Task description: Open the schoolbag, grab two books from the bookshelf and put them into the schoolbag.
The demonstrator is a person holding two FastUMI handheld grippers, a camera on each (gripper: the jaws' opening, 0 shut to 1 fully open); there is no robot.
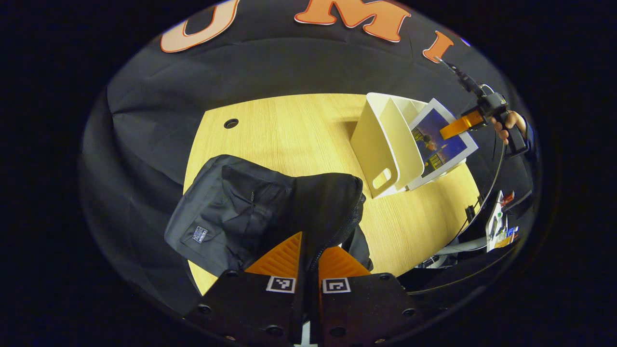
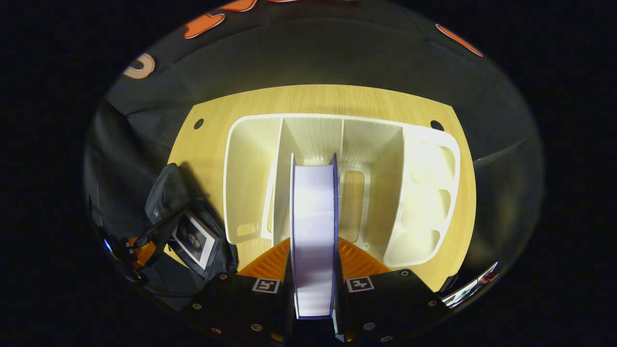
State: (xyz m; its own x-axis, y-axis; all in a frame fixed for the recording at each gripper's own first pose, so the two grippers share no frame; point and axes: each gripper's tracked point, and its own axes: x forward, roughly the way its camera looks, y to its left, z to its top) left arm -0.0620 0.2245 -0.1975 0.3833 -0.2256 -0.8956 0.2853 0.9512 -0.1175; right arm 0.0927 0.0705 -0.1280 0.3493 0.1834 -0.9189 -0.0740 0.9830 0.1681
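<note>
The black schoolbag (image 1: pixel 250 207) lies on the wooden table (image 1: pixel 299 130). My left gripper (image 1: pixel 308 250) is shut on its zippered rim, holding the mouth up. In the right gripper view the schoolbag (image 2: pixel 166 193) sits at the lower left with the left gripper (image 2: pixel 144 246) at its opening and a white-bordered book (image 2: pixel 194 239) inside. My right gripper (image 2: pixel 313 260) is shut on a blue-covered book (image 2: pixel 313 217), seen edge-on above the white bookshelf (image 2: pixel 250 168). From the left gripper view that book (image 1: pixel 441 144) is lifted, tilted, at the far side of the bookshelf (image 1: pixel 381 144), with the right gripper (image 1: pixel 462 124) on its top corner.
A hand (image 1: pixel 506 125) holds the right gripper, with a cable hanging below it. The bookshelf's compartments look bare apart from the lifted book. A cable hole (image 1: pixel 231 123) marks the table's far left. Small clutter (image 1: pixel 499 226) stands off the table's right edge.
</note>
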